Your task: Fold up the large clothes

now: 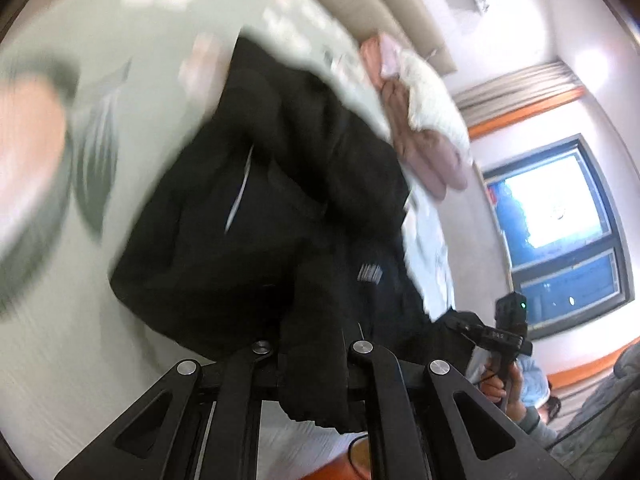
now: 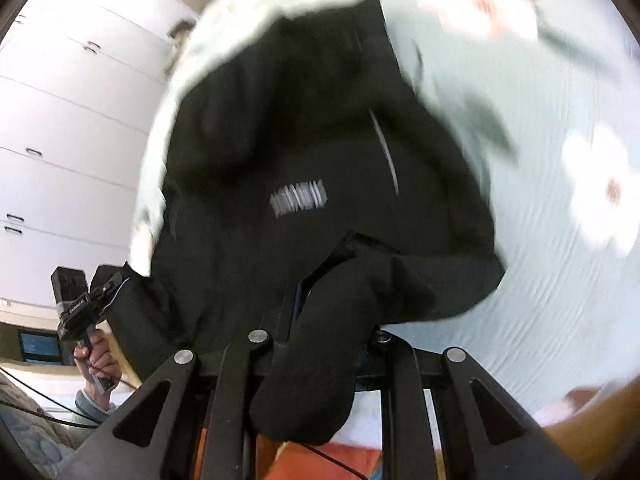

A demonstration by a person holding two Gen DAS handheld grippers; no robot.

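garment: large black padded jacket (image 1: 280, 184) with a silver zip line and a small striped label; it lies bunched on the pale green patterned bed sheet (image 1: 60, 320), its near hem raised off the bed at two points.
left hand-held gripper (image 1: 312, 364): clamped on a fold of the jacket hem, cloth hanging down between the jaws.
right hand-held gripper (image 2: 316, 356): clamped on a thick rounded roll of the same hem; also visible in the left view (image 1: 508, 332).
image quality: both views are motion-blurred; fine seams cannot be read.
risk 1: the right roll looks bulky, so layers may slide out unevenly under pull.
risk 2: the far part of the jacket is still heaped; drag on the sheet may twist the fold line.
risk 3: a pile of pink and white clothes (image 1: 420, 120) lies just beside the jacket's far edge and may be caught.
edges: the bed edge lies directly below both grippers.
open room: bare sheet lies to the person's left of the jacket; a white wardrobe wall (image 2: 72, 120) stands well apart.
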